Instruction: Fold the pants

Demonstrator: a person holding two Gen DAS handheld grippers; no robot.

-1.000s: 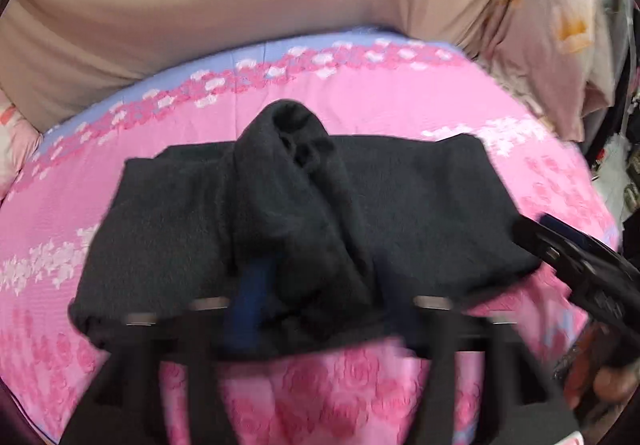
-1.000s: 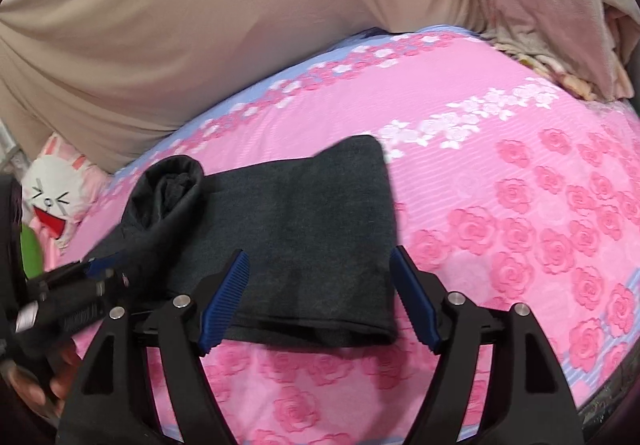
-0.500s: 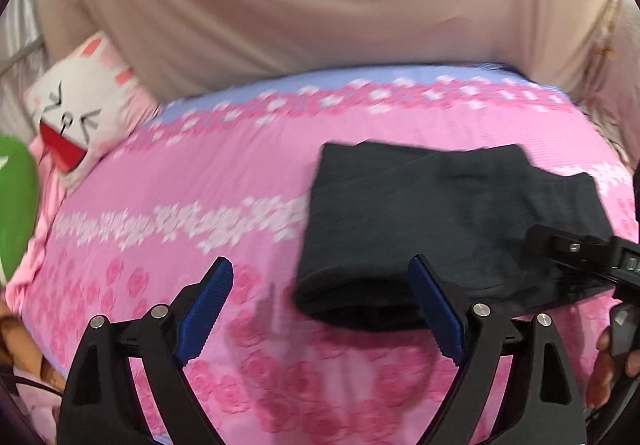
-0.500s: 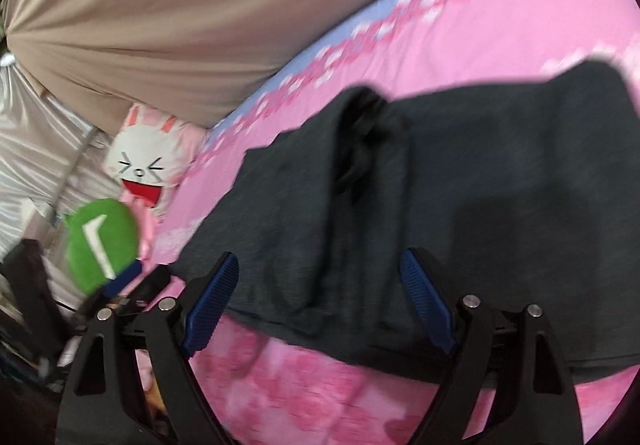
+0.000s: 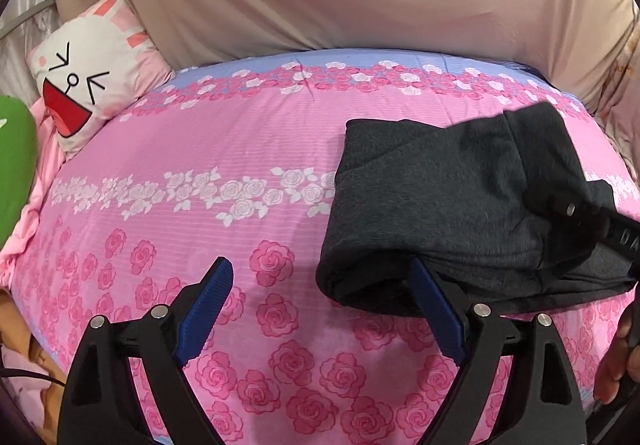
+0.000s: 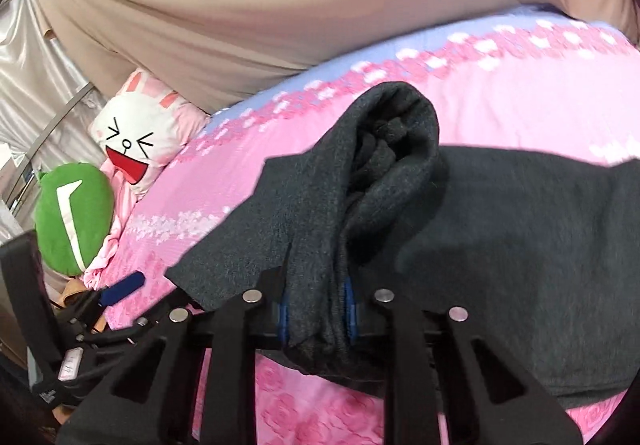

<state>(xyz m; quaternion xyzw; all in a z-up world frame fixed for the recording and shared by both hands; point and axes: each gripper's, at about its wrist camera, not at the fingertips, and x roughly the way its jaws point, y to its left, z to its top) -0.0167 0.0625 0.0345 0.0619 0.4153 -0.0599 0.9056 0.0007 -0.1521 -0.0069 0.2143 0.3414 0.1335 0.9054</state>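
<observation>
Looks like mid-fold: the right gripper [image 6: 316, 311] has just clamped down on a bunched edge of the dark pants [image 5: 460, 205], lifting it into a ridge. The left gripper [image 5: 320, 309] hangs wide with nothing in it, pants off at its 2 o'clock on the pink bedsheet [image 5: 200, 165]. Next it probably needs to carry that edge across. No containers around.

One pants [image 5: 448, 205], two grippers: left gripper [image 5: 320, 309], right gripper [image 6: 316, 309]; one rabbit cushion [image 5: 88, 73], one green cushion [image 6: 72, 217], one bedsheet [image 5: 200, 173].
</observation>
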